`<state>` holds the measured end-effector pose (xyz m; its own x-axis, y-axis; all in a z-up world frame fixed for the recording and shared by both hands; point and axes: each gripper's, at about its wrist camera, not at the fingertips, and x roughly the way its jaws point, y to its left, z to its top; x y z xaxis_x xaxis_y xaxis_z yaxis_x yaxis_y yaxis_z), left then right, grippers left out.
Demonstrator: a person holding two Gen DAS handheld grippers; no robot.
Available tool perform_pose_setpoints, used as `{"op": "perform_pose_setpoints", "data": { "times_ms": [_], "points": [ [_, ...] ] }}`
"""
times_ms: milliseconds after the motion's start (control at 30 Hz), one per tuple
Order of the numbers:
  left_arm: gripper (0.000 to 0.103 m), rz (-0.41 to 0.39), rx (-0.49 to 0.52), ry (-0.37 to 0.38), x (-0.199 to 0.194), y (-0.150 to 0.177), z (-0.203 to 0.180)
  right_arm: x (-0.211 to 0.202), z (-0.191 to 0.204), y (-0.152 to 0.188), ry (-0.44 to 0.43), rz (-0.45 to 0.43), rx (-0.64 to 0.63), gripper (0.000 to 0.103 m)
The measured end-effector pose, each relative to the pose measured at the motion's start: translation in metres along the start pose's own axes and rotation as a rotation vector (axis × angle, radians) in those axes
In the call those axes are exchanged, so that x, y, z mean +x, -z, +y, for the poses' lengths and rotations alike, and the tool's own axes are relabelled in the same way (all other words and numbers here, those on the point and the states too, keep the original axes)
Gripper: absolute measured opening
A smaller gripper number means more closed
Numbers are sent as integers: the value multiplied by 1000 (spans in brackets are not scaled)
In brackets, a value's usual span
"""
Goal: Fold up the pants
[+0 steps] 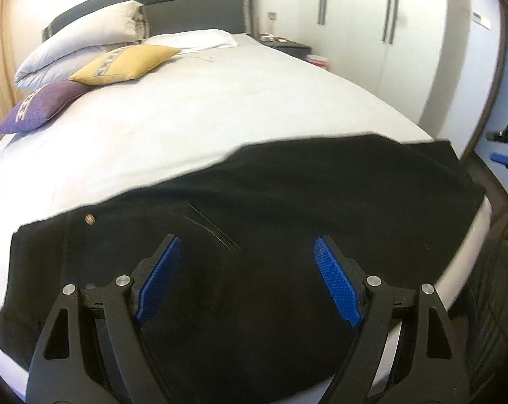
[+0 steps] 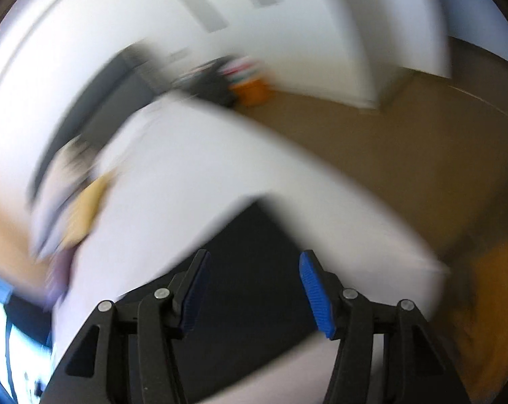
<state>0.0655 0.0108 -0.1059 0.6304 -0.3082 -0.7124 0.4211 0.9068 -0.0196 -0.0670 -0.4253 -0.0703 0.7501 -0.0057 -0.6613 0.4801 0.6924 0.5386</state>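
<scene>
Pants: black pants (image 1: 254, 208) lie spread flat across the near end of the bed (image 1: 193, 114), one edge reaching its right side.
Left tongs: the left tongs (image 1: 247, 279) hover above the pants, jaws wide, nothing between the blue pads.
Right tongs: the right tongs (image 2: 252, 289) stand parted and empty; the view is badly blurred, apparently above the pants' corner.
Cushions: a yellow cushion (image 1: 126, 64) and a purple cushion (image 1: 42, 106) sit near the headboard, well apart from the pants.

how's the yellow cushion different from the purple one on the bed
The yellow cushion lies farther up the bed, near the white pillow; the purple cushion sits nearer, at the bed's edge. The yellow one leans partly on the purple one. Both are square with a pale patterned band.
</scene>
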Motion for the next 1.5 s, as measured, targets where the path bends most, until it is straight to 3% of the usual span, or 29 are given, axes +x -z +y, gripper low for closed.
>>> {"op": "perform_pose_setpoints", "data": {
  "times_ms": [100,200,267,333,367,433,533,600,667,700,800,900,933,1000,1033,1100,1133,1200,1267,1333,1367,1400,1433,1467,1500],
  "points": [
    [81,27,-17,-28,15,-10,15,47,79,12,-238,139,-153,59],
    [81,94,-41,-47,36,-9,29,111,150,48,-419,320,-281,59],
    [81,148,-55,-69,45,1,37,145,162,67,-407,385,-273,59],
    [81,160,-42,-82,44,12,42,178,142,80,-330,461,-206,56],
    [81,151,-35,-74,40,20,46,186,125,83,-281,465,-170,28],
    [81,130,-22,-68,33,32,54,185,83,78,-298,446,-72,0],
    [81,99,-39,-57,13,41,68,158,34,61,-249,371,1,0],
    [81,41,-66,-64,-7,39,82,138,28,50,-151,320,-26,10],
    [81,2,-92,-88,-19,33,96,130,49,45,-142,304,-80,57],
    [81,-11,-116,-100,-22,29,107,129,76,48,-186,309,-119,62],
    [81,-11,-165,-134,-21,23,132,144,170,72,-392,419,-284,65],
    [81,74,-196,-206,-4,31,157,167,253,112,-567,536,-434,66],
    [81,115,-230,-217,4,39,169,181,278,125,-604,575,-465,66],
    [81,117,-258,-187,7,51,182,215,303,144,-566,616,-499,66],
    [81,97,-245,-190,4,54,182,233,306,148,-539,638,-493,66],
    [81,100,-209,-215,2,58,180,272,287,147,-478,690,-405,44],
    [81,98,-203,-217,1,61,179,278,274,141,-483,693,-346,24],
    [82,82,-211,-212,1,63,184,278,238,117,-444,632,-252,20],
    [83,65,-211,-216,2,66,183,267,210,92,-359,513,-220,26],
    [83,58,-210,-219,0,67,174,245,174,70,-303,457,-149,36],
    [83,57,-212,-220,3,62,167,228,162,65,-321,446,-120,46],
    [83,56,-216,-222,7,58,167,212,156,63,-382,437,-98,50],
    [83,59,-222,-226,8,56,166,190,151,66,-458,422,-84,62],
    [83,59,-234,-232,8,53,163,167,145,74,-518,406,-82,76],
    [83,58,-246,-237,8,52,161,143,137,89,-568,393,-96,82]
  ]
}}
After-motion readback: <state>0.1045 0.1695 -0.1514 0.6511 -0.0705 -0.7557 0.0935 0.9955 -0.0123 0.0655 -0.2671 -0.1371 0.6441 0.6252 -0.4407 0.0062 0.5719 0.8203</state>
